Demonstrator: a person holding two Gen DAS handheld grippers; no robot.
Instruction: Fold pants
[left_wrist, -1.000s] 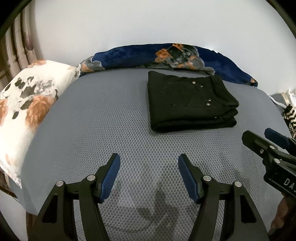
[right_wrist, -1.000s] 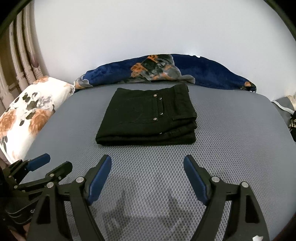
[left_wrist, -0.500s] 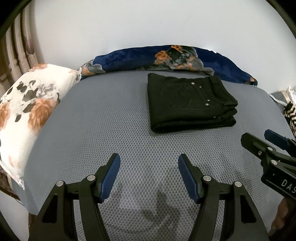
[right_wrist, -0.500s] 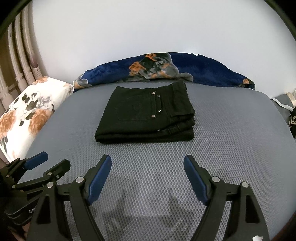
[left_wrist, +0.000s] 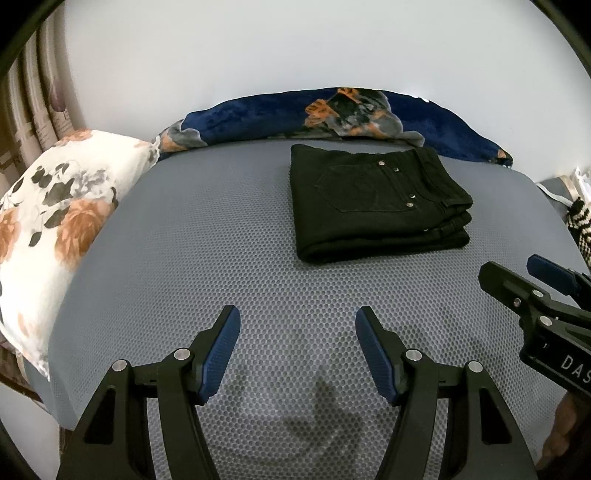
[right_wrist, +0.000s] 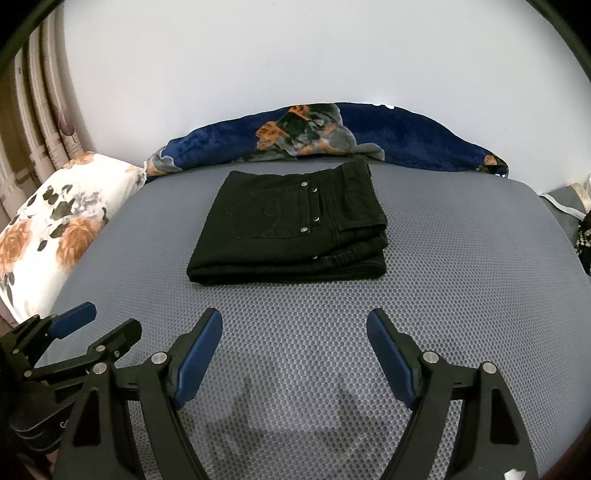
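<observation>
My left gripper (left_wrist: 297, 332) hangs with its two blue-padded fingers (left_wrist: 221, 350) spread wide and nothing between them; they hover above the grey honeycomb mattress (left_wrist: 184, 258), casting a soft shadow on it. My right gripper (right_wrist: 295, 336) is set the same way, its blue fingers (right_wrist: 391, 350) wide apart and empty over the same mattress. Each gripper shows at the edge of the other's view, so the two sit side by side, close together but not touching.

The landmark is the black pants (right_wrist: 291, 225), also seen from the left wrist (left_wrist: 373, 199). They lie folded into a neat, thick rectangle in several layers, with a back pocket and small metal rivets facing up. Both grippers are on the near side of the pants, well apart from them, with bare mattress between.

Just beyond the pants, along the white wall (right_wrist: 295, 55), lies a dark blue plush blanket (right_wrist: 406, 136) with orange and grey patches. To the left of the pants, at the mattress edge, rests a white pillow (right_wrist: 55, 221) printed with orange and grey flowers. Further left of the pillow hangs a pale curtain (right_wrist: 40, 122).
</observation>
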